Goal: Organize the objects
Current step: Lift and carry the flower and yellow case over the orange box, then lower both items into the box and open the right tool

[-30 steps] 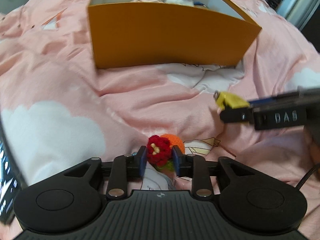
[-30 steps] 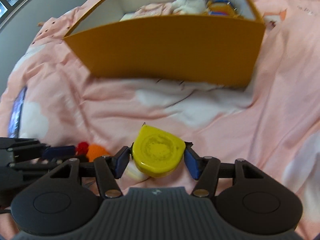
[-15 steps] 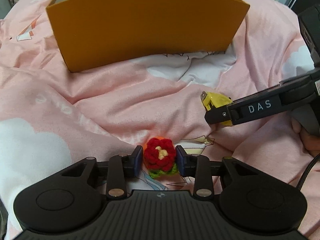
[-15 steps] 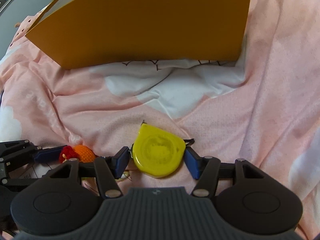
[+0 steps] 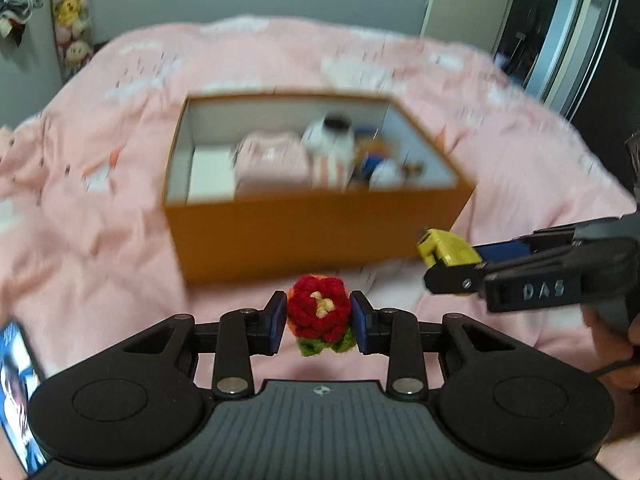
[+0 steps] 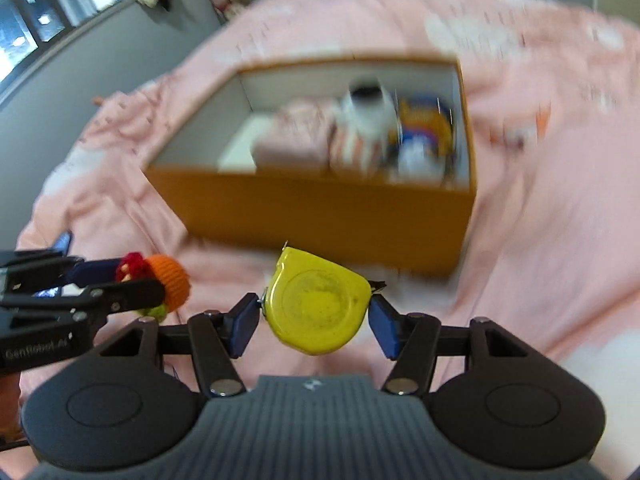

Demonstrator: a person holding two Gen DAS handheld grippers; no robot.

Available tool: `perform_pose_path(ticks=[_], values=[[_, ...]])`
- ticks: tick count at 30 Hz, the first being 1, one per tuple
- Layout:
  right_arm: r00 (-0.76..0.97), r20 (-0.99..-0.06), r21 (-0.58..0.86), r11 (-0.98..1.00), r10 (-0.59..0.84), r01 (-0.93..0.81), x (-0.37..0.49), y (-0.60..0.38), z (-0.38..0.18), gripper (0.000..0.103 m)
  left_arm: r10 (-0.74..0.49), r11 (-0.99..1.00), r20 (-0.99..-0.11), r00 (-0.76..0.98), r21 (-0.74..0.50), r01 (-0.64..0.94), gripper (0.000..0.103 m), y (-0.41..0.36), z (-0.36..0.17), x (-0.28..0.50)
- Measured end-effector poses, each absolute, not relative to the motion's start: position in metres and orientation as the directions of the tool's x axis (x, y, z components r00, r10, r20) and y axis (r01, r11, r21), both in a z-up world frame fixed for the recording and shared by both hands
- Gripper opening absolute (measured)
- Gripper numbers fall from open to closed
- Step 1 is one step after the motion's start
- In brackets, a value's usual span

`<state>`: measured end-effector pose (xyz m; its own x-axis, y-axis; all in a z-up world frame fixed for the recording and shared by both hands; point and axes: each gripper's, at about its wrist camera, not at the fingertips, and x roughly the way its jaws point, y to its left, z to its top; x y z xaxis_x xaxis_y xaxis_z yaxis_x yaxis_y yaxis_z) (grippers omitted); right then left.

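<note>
My left gripper is shut on a crocheted toy with a red flower, orange body and green leaves, held above the pink bedspread. It also shows in the right wrist view. My right gripper is shut on a yellow tape measure, also seen in the left wrist view. An open orange box stands ahead of both grippers, holding a pink cloth, a white plush and other items. In the right wrist view the orange box lies straight ahead.
The pink bedspread with white clouds surrounds the box. A phone lies at the left edge. Plush toys hang by the far wall. A door and mirror stand at the back right.
Both grippers have lifted off the bed with their objects and pulled back and up. The box, earlier seen side-on and close, now shows its open inside from above.
</note>
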<state>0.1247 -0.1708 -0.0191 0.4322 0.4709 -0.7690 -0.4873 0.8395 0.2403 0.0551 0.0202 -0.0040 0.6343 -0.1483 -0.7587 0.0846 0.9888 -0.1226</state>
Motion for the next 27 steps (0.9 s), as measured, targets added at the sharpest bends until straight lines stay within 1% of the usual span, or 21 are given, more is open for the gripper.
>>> perform_pose_path(ticks=[3, 6, 10, 13, 18, 21, 24, 25, 27], values=[[0.487, -0.733, 0.186, 0.830, 0.474, -0.526, 0.132, -0.171, 0.006, 0.062, -0.194, 0.980, -0.722, 0.664, -0.180, 0.091, 0.038, 0.015, 0.012, 0.072], [0.528, -0.712, 0.134, 0.828, 0.463, -0.545, 0.146, -0.170, 0.024, 0.062, -0.215, 0.970, -0.702, 0.679, -0.231, 0.068, 0.038, 0.011, 0.019, 0.092], [0.562, -0.700, 0.077, 0.830, 0.440, -0.553, 0.166, -0.165, 0.039, 0.062, -0.233, 0.964, -0.694, 0.681, -0.259, 0.067, 0.038, 0.007, 0.017, 0.120], [0.561, -0.719, 0.036, 0.828, 0.411, -0.560, 0.184, -0.159, 0.037, 0.062, -0.235, 0.963, -0.698, 0.676, -0.263, 0.063, 0.038, 0.004, 0.012, 0.136], [0.526, -0.777, -0.036, 0.809, 0.347, -0.587, 0.213, -0.145, 0.017, 0.062, -0.231, 0.959, -0.712, 0.663, -0.282, 0.032, 0.038, 0.008, -0.003, 0.160], [0.491, -0.810, -0.049, 0.797, 0.321, -0.602, 0.227, -0.139, 0.003, 0.062, -0.234, 0.959, -0.696, 0.679, -0.281, 0.043, 0.038, 0.008, -0.009, 0.166], [0.470, -0.831, -0.064, 0.787, 0.298, -0.614, 0.233, -0.134, -0.007, 0.062, -0.213, 0.971, -0.686, 0.695, -0.231, 0.070, 0.038, 0.002, -0.012, 0.173], [0.468, -0.834, -0.072, 0.783, 0.293, -0.618, 0.234, -0.133, -0.009, 0.062, -0.212, 0.973, -0.694, 0.688, -0.216, 0.082, 0.038, 0.000, -0.014, 0.177], [0.467, -0.837, -0.085, 0.777, 0.284, -0.624, 0.237, -0.133, -0.010, 0.061, -0.250, 0.965, -0.718, 0.650, -0.244, 0.102, 0.038, -0.001, -0.018, 0.186]])
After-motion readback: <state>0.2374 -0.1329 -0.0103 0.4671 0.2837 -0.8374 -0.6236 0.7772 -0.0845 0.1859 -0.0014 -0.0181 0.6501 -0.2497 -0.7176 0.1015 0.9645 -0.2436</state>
